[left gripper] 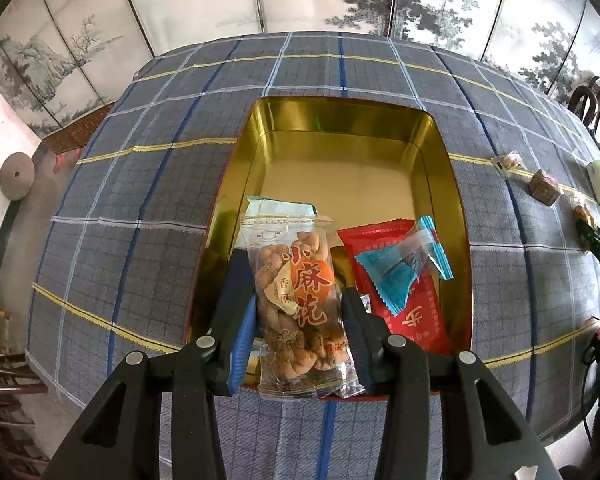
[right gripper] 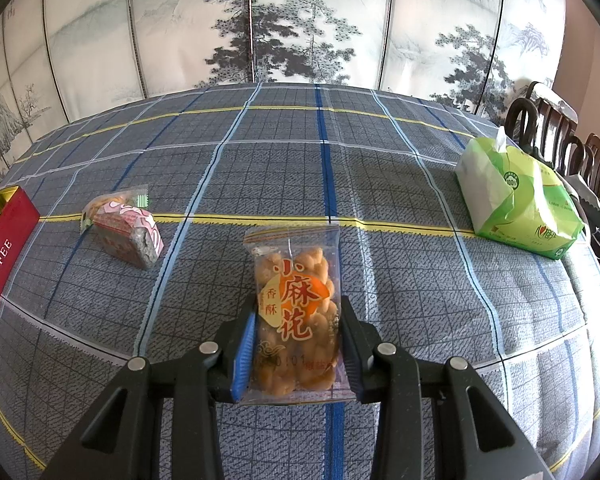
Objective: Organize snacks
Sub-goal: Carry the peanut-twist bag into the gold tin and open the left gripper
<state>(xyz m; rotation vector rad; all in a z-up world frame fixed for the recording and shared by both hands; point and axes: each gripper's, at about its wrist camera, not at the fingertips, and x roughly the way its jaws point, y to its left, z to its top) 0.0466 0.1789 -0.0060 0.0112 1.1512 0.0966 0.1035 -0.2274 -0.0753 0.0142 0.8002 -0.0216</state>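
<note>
Behind our table stands a folding screen painted with ink pines and mountains [right gripper: 300, 32], and a grey-blue checked tablecloth with yellow and blue lines [right gripper: 400, 280] covers the whole surface. We see a clear plastic packet of brown twisted dough snacks with an orange label [left gripper: 300, 300] standing lengthwise between the fingers of our left gripper [left gripper: 298, 316]; its long axis runs away from the camera, the sealed top pointing into the open gold-lined metal tin [left gripper: 440, 152]. The jaws are only partly apart and sit right against the packet's sides; whether the pads press on it we cannot tell. The packet's lower end hangs over the tin's near rim. Beside it in the tin lie a red foil sachet [left gripper: 416, 312] and, on top of that, a small teal-and-clear wrapper [left gripper: 400, 268]. Our right gripper [right gripper: 298, 328] is clamped on a second clear packet of golden twisted snacks [right gripper: 296, 312], upright in view, long axis pointing away, sealed top farthest from us. To its left on the cloth lies a pink-wrapped cake slice [right gripper: 128, 232], near the tin's red side; a green tissue pack [right gripper: 516, 200] sits far right.
</note>
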